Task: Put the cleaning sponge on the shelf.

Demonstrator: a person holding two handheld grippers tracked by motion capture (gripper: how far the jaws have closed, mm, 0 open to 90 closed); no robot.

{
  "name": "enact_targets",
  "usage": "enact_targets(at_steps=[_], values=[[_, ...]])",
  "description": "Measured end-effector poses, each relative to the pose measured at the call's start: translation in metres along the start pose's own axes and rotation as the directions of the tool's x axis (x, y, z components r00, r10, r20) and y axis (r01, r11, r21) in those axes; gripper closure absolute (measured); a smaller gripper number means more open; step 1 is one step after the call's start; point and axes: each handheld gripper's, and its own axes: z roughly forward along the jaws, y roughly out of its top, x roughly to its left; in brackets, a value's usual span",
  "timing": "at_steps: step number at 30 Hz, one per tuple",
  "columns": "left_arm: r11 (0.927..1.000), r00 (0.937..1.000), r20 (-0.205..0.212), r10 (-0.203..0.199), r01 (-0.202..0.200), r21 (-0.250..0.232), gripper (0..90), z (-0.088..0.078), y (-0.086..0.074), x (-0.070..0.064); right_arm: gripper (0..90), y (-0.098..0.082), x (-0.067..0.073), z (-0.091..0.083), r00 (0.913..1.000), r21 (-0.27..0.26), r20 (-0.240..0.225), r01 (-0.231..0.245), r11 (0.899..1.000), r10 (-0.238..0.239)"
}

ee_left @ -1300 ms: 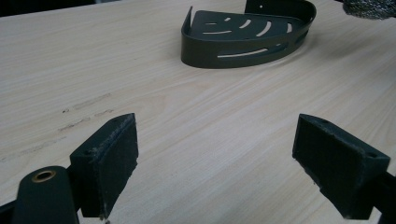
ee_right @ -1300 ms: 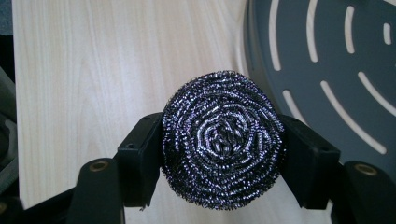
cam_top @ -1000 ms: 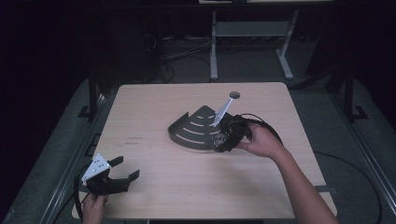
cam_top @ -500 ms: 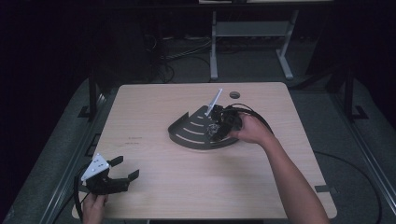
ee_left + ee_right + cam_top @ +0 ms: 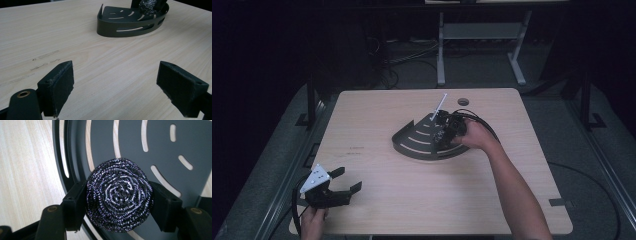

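Steel scourer (image 5: 119, 198) clenched in right gripper (image 5: 447, 131) jaws, over slotted dark tray (image 5: 422, 142), near its curved rim. Not yet set down; release still to do, by the look. Left gripper (image 5: 343, 187) jaws released, idle on worktop (image 5: 412, 200), well apart from tray.

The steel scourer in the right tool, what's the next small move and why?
Probably lower it a little more and open the right tool. The steel scourer is clamped between its pads, right over the slotted floor of the dark corner tray, so it looks ready to set down there.
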Motion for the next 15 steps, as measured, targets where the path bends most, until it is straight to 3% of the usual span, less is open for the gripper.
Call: enact_targets(at_steps=[15], values=[[1.0000,1.0000,0.001,0.003,-0.003,0.001,13.7,0.001,0.000,-0.001,34.7,0.009,-0.003,0.014,1.0000,0.003,0.001,-0.006,1.000,0.006]])
